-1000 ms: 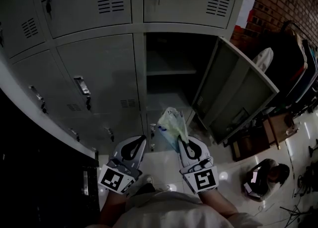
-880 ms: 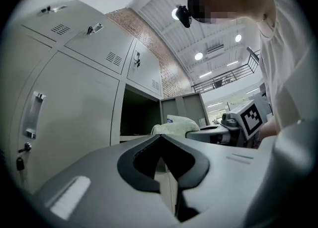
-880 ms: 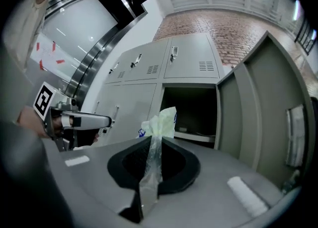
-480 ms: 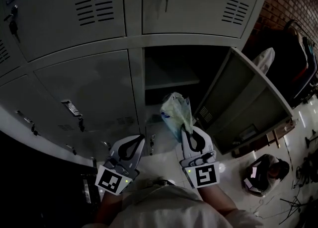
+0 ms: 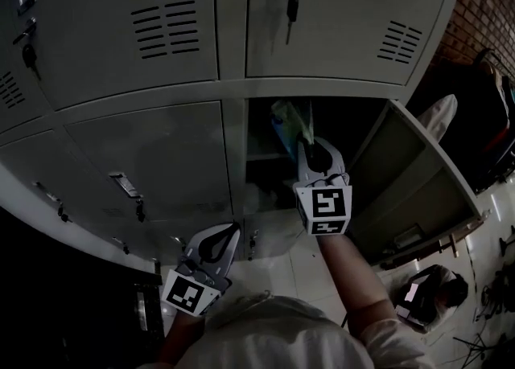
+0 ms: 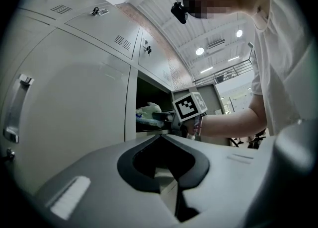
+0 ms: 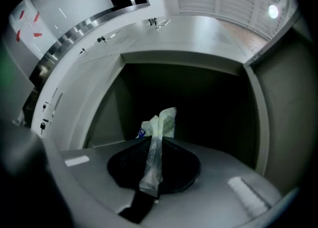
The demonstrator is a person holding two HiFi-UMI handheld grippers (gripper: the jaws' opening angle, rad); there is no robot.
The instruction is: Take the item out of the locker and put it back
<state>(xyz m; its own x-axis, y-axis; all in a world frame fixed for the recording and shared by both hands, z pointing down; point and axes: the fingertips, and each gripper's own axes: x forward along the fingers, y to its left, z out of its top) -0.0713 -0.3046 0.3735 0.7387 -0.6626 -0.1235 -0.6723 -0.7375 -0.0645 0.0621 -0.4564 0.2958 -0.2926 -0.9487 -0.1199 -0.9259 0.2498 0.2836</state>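
A crumpled pale plastic bag hangs at the mouth of the open locker compartment, just above its inner shelf. My right gripper is shut on the bag's twisted neck and reaches up into the opening. In the right gripper view the bag sticks out past the right gripper's tips, and a strip of it runs back between the jaws. The left gripper view shows the bag from the side, inside the opening. My left gripper stays low by my body, shut and holding nothing.
The open grey door swings out to the right of the compartment. Closed locker doors with handles fill the left. A key hangs in the upper door. Dark furniture and a brick wall stand at the right.
My right gripper has lifted the bag up and forward, from in front of my body to the locker opening. The left gripper has stayed low.
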